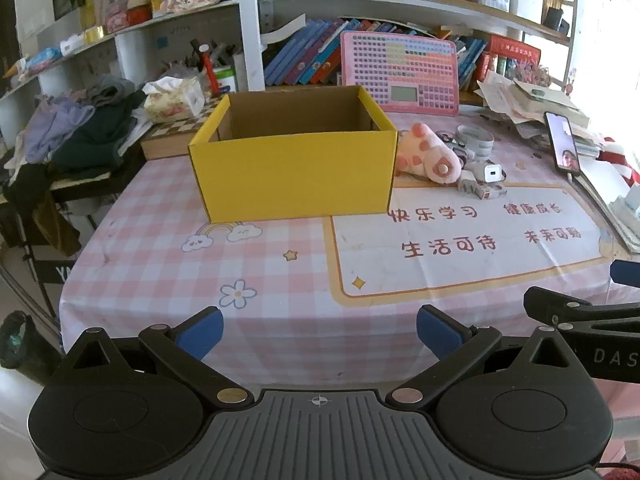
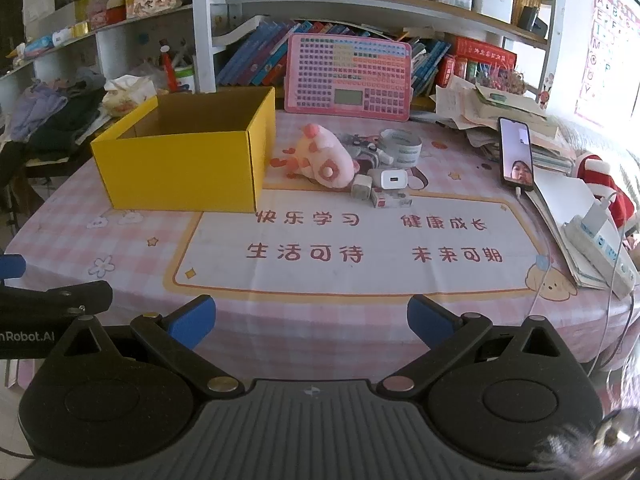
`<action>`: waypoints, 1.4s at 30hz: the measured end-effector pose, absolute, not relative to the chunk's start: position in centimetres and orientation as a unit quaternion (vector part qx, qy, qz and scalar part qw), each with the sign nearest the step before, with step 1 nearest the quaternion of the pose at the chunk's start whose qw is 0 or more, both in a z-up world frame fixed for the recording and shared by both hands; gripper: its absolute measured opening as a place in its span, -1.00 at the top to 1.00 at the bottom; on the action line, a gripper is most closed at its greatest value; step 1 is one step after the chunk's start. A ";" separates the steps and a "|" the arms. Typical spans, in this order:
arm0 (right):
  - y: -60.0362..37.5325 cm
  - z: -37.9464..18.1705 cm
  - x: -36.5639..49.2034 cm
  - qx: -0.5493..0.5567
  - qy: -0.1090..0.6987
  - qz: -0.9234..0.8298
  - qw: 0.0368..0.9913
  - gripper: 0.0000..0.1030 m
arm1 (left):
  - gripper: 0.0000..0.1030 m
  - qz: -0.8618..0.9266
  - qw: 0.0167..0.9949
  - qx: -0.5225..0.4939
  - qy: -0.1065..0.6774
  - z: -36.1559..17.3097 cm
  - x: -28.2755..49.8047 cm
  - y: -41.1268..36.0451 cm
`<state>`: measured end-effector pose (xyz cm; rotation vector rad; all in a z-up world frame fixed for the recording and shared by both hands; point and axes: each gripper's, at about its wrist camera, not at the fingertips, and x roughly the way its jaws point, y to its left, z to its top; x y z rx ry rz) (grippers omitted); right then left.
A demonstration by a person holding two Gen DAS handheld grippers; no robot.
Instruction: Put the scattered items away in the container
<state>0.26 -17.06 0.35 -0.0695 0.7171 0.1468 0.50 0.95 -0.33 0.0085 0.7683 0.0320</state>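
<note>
Shelving packed with books and stationery backs the surface, which is covered by a pink checked cloth with a printed white panel of red characters. Yellow cardboard box stands open-topped on the left part of the surface; nothing can be seen inside it from either view. Directly right of the box lies a pink plush toy, on its side, its near end close to the box wall but contact cannot be confirmed. Behind the toy sits a roll of tape. In front of it are a white charger plug, a small grey cube and a small flat carton, clustered together. A pink keypad board leans upright against the shelf behind. A phone stands propped at the right against a stack of papers, screen lit. A power strip rests on notebooks at the far right edge. Clothing is piled beyond the left edge.

Left tool hangs above the near edge of the surface, blue pads spread wide, nothing between them. Right tool is level beside it, likewise spread wide and empty. Both are well apart from the scattered items.
</note>
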 end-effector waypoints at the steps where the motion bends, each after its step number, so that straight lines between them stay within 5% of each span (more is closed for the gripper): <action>1: -17.1 0.3 0.2 -0.033 0.350 0.071 0.933 -0.98 | -1.00 0.015 0.927 0.004 0.375 -0.3 0.5 1.0; 42: -18.5 0.5 0.5 -0.028 0.347 0.046 0.936 -0.97 | -0.99 -0.019 0.929 0.016 0.368 -0.4 2.0 -0.7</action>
